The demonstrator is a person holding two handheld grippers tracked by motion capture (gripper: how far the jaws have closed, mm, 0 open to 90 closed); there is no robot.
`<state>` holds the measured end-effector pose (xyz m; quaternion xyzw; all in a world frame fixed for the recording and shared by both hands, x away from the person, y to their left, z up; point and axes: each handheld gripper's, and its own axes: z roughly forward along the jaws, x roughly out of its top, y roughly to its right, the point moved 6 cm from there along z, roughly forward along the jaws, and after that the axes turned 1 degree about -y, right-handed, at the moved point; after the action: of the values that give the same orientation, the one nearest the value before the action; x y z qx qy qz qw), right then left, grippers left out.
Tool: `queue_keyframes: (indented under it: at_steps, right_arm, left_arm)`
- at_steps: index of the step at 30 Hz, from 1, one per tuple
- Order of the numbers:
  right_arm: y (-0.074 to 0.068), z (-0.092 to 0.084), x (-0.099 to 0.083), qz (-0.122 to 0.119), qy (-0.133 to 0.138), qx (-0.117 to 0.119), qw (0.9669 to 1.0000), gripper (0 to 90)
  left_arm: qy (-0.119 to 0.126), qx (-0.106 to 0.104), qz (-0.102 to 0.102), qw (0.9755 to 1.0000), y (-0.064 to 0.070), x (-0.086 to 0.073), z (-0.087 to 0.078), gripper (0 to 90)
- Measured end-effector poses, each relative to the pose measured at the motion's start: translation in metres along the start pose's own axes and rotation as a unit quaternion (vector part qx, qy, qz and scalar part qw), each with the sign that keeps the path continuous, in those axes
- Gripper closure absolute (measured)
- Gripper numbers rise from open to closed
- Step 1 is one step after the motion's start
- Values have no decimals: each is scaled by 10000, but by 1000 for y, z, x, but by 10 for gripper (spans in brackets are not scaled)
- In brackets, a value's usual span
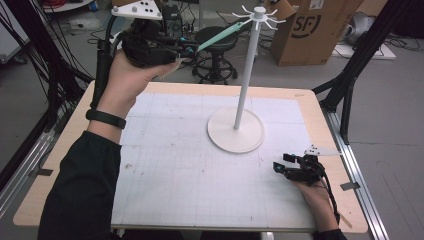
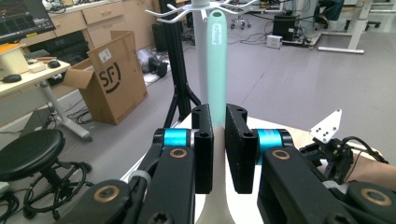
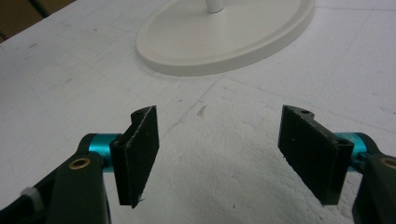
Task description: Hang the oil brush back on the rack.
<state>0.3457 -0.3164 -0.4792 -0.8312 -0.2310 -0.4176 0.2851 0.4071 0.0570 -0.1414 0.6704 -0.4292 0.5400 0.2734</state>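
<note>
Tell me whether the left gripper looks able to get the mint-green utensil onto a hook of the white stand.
Probably yes. The left gripper holds the mint-green utensil with its tip right at the hooks of the white stand, and nothing stands between.

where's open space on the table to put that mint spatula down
The mat lies bare left of the stand base, and along the near edge between the sleeve and the right gripper. The strip between base and right gripper is tight. Up high, the left gripper holds the spatula at the hooks.
</note>
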Motion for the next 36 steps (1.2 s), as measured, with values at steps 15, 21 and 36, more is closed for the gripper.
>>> queue_keyframes:
  at_steps: [15,21,36]
  right_arm:
    - [0,0,0,3,-9,3,10000,286]
    - [0,0,0,18,-20,11,10000,286]
    - [0,0,0,13,-27,9,10000,286]
  left_arm:
    - [-6,23,-6,10000,-3,-1,0,821]
    - [-22,51,-19,10000,-4,-3,2,821]
    - [20,114,-12,9999,-7,-4,-3,821]
